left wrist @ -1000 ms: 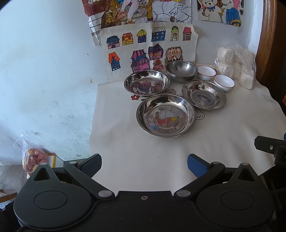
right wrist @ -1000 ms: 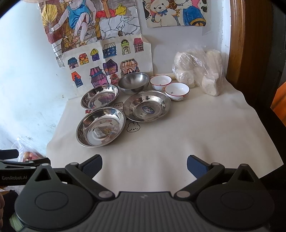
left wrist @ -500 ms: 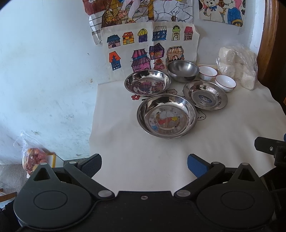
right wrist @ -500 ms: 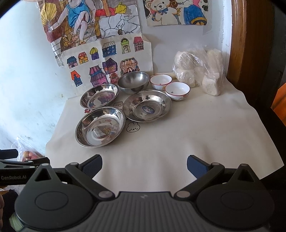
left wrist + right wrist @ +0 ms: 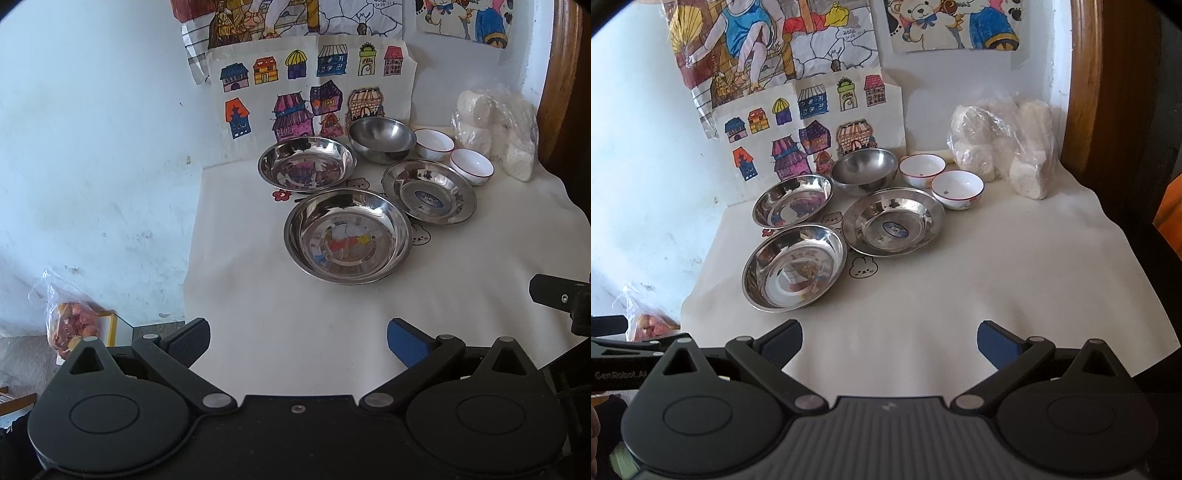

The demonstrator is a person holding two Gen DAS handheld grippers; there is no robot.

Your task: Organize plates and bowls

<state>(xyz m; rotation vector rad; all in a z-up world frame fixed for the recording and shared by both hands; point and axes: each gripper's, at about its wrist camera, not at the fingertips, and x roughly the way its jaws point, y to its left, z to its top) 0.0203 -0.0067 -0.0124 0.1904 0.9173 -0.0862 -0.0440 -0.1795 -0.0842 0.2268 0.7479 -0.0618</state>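
Holding both the left gripper [image 5: 298, 341] and right gripper [image 5: 889, 341] empty with jaws wide, I see the nearest shiny round steel plate [image 5: 348, 236] at twelve o'clock on the desk [image 5: 295, 314]; its slick rim could slip, clattering into the sticker-marked steel plate [image 5: 429, 192] at two.

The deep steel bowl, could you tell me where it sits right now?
The deep steel bowl sits at the back of the table against the house drawing, left of the two white bowls and behind the labelled plate.
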